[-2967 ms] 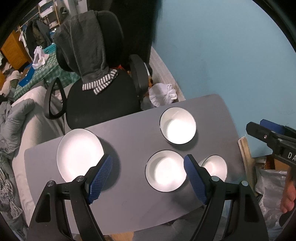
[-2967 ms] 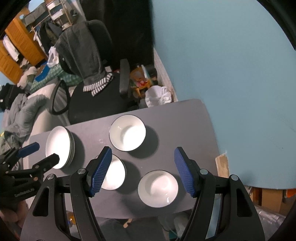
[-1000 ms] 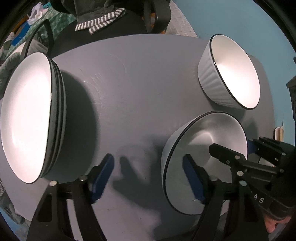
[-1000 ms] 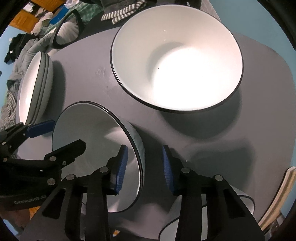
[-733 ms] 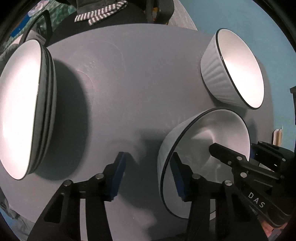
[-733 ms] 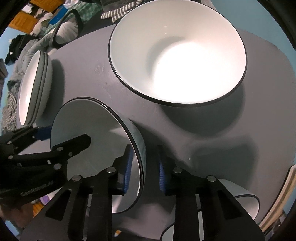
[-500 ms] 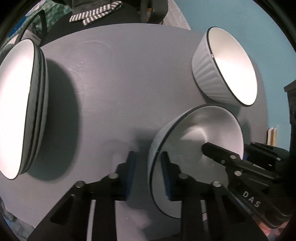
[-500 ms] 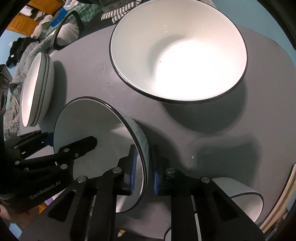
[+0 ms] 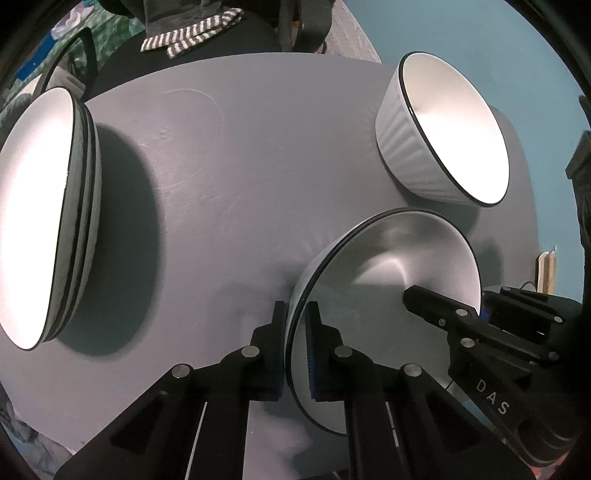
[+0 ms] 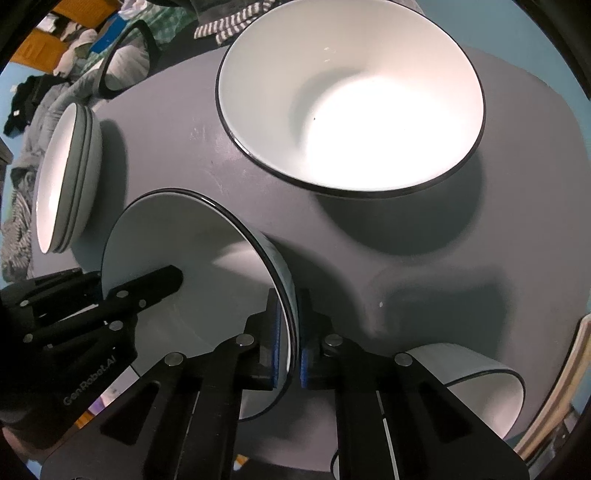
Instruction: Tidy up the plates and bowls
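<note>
A white bowl with a black rim sits near the front of the grey table. My left gripper is shut on its left rim. My right gripper is shut on its right rim; it also shows in the left wrist view. The left gripper shows in the right wrist view. A larger white bowl stands behind. A stack of white plates sits at the table's left. A third small bowl is at the front right.
A black office chair with a grey garment and a striped cloth stands behind the table. A blue wall is at the right. Bedding and clutter lie to the far left. The table's front edge is close below the grippers.
Both grippers have come down from above the table to the front bowl and closed on its rim, the left on the left side, the right on the right side.
</note>
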Demonstrator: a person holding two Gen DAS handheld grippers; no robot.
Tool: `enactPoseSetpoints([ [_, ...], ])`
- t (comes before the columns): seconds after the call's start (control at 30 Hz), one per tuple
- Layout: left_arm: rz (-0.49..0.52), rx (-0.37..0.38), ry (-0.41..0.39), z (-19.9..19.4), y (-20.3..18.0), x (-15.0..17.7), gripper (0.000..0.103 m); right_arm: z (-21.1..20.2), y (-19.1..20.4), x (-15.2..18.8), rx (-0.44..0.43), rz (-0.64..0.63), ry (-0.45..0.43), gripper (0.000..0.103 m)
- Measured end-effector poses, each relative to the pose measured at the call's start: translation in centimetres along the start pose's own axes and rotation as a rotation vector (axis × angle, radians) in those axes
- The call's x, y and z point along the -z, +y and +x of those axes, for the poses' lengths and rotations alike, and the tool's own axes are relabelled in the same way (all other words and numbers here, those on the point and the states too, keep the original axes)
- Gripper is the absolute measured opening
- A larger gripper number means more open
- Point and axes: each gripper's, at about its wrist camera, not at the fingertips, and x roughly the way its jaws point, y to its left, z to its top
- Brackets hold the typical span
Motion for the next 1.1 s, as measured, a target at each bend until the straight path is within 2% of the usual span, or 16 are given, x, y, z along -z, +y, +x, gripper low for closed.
enactPoseSetpoints([
  [0.17,0.011,-0.001,-0.004,-0.5,0.0,0.6,0.009,0.1,0.5,-0.4,-0.003,0.018,0.001,0.007],
  [0.33,0.017,-0.012,-0.003,-0.3,-0.5,-0.8,0.009,-0.4,0.8,-0.4,-0.016,0.039,-0.01,0.007],
  [0.7,0.058,0.0,-0.026,-2.6,-2.2,-1.6,0.009,-3.3,0.3,-0.8,-0.01,0.057,-0.038,0.007],
  [1.1,0.086,0.025,-0.066,-6.5,-2.4,-3.4,0.009,-6.2,-0.3,-1.5,-0.006,0.067,-0.098,0.007],
])
